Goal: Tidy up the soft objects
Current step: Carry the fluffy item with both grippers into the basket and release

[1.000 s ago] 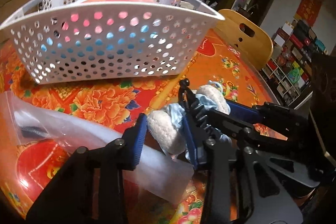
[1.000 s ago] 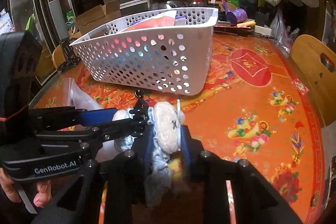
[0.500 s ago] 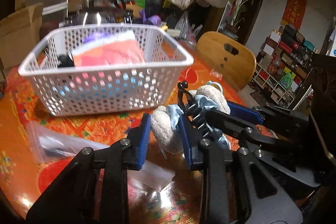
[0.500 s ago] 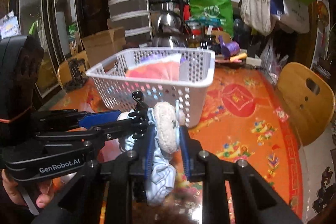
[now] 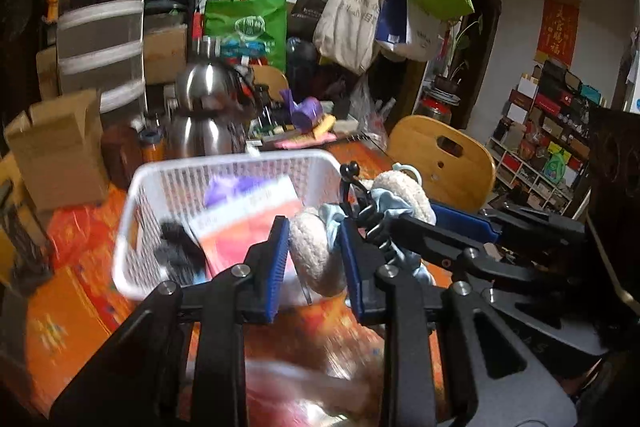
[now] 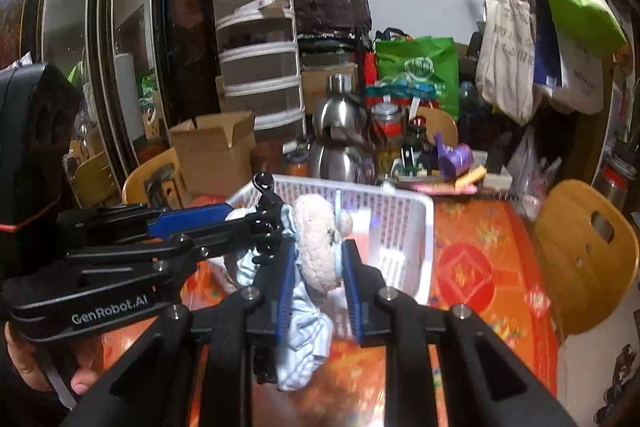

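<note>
Both grippers, left (image 5: 314, 259) and right (image 6: 318, 263), squeeze one fluffy cream-and-blue soft toy (image 6: 316, 247). Two grips keep it from flopping. It hangs above the near edge of the white plastic holey basket (image 5: 132, 227), likely going in.

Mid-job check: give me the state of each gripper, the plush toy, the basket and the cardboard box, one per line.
Left gripper: jaws just closing, shut on the plush toy.
Right gripper: shut on the same toy.
Plush toy: held by both grippers, lifted off the table, blue cloth hanging below.
White basket: upright on the table, already holding items.
Cardboard box: flaps open.
</note>
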`<state>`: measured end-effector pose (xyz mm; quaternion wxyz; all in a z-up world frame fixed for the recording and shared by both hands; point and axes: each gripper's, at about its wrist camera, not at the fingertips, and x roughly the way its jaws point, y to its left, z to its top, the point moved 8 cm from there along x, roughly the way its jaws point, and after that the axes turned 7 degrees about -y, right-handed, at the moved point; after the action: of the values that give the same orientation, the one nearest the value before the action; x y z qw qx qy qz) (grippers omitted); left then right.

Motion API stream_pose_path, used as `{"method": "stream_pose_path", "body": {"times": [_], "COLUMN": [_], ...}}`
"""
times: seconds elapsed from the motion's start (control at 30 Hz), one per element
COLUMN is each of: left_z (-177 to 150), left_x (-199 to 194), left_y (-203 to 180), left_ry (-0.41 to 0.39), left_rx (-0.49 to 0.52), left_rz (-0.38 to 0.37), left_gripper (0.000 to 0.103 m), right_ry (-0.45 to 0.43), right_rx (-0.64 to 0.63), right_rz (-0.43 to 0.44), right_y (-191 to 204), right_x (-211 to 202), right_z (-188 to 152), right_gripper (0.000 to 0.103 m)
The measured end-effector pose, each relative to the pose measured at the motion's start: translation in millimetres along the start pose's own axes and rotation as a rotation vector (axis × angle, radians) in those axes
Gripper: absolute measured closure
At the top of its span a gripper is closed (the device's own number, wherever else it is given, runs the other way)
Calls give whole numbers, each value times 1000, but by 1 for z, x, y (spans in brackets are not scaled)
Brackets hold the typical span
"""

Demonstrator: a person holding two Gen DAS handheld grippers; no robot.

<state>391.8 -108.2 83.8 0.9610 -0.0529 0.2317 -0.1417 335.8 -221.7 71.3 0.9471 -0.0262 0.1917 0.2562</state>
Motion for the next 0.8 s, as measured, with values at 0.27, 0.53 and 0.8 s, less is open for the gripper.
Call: {"method": "stream_pose_path", "body": {"times": [0.27,0.53,0.8], "left_z": [62,38,8], "left_x": [56,117,125], "left_y": [14,35,77], "left_ry": [28,92,80], "left_rx": [30,-22,-87], "left_rz": [29,57,138], "left_gripper": [84,79,14], "right_ry": [33,109,153], "right_rx": [12,63,70], "right_rz": [-38,-48,-108], "right_y": [-30,-54,-73], "right_x": [59,106,109], "right_z": [36,7,-16], "right_gripper": [81,75,35]}}
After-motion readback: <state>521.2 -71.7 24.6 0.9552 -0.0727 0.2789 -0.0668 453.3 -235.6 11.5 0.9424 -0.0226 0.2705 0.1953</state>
